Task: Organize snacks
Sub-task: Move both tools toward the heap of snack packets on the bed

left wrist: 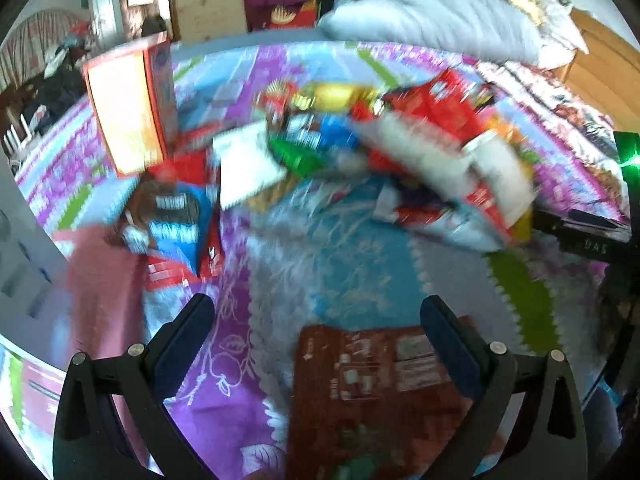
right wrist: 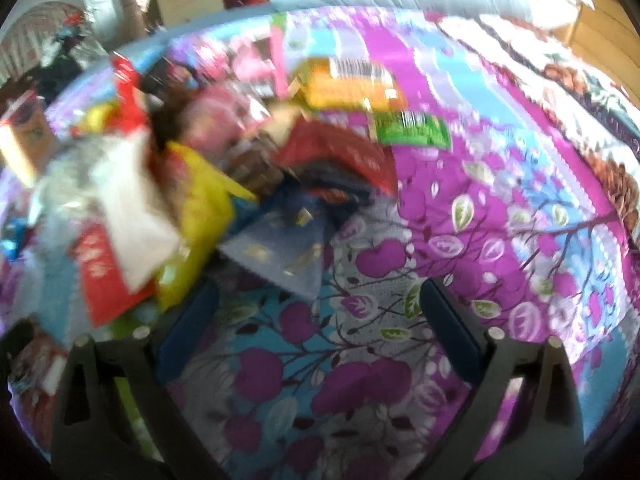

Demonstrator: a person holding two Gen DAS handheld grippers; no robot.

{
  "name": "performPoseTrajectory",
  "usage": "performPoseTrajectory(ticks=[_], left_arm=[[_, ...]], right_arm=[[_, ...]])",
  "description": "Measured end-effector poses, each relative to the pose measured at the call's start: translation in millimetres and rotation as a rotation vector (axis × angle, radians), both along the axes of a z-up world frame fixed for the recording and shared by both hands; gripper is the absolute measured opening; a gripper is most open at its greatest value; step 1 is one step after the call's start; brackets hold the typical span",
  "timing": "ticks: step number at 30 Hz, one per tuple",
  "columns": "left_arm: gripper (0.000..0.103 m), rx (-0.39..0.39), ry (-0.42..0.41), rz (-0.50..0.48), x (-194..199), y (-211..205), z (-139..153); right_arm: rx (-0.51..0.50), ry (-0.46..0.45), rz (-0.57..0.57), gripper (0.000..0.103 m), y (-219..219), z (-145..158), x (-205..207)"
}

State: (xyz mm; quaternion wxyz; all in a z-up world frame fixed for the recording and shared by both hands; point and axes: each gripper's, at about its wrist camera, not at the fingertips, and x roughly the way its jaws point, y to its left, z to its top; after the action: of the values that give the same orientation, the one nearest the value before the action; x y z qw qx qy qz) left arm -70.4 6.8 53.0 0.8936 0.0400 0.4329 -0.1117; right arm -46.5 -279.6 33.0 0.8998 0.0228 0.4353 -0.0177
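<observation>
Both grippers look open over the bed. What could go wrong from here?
Both views are blurred, so aim may be off. The dark red packet lies loose between the left gripper fingers and could slide on the soft bedspread. The right gripper is near the snack pile; a nudge could topple it.

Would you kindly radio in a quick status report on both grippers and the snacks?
Left hand-held gripper open, brown packet lying below it. Right hand-held gripper open, empty. Snack pile unsorted on bedspread. Motion blur.

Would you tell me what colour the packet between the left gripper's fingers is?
Dark reddish-brown packet with pale label patches; it shows best in the left wrist view.
</observation>
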Motion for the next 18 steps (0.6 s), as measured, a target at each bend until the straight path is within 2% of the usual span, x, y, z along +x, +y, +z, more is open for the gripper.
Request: performPoseTrajectory(ticks=[2, 4, 6, 8, 11, 15, 18], left_arm=[[0.103, -0.006, -0.036, -0.018, -5.9, 0.4, 19.8], [0.103, -0.045, -0.04, -0.014, -4.8, 4.7, 39.1], [0.103, -0.11, -0.035, -0.004, -12.2, 16.4, 57.7], [0.103, -0.134, -0.05, 0.017, -25.9, 30.7, 74.1], [0.103, -0.148, -0.09, 0.061, -43.6, 51.5, 92.0], [0.103, -0.165, -0.144, 0.147, -64.9, 81.4, 108.3], [0.103, -0.151, -0.174, 0.179, -79.8, 98.2, 113.9]], right_arm=[[-0.011, -0.062, 0.039, 0.099, 4.8, 19.4, -17.3], [0.013, -0.103, 0.074, 0.099, 9.5, 34.8, -36.0], [0.091, -0.14, 0.18, 0.099, 19.1, 52.0, -60.8], [0.111, -0.131, 0.3, 0.099, 38.1, 57.6, -76.9], [0.04, -0.118, 0.499, 0.099, 80.0, 54.5, -106.8], [-0.037, -0.109, 0.648, 0.098, 116.0, 39.9, -124.8], [-0.097, -0.077, 0.747, 0.085, 145.0, 21.4, -131.8]])
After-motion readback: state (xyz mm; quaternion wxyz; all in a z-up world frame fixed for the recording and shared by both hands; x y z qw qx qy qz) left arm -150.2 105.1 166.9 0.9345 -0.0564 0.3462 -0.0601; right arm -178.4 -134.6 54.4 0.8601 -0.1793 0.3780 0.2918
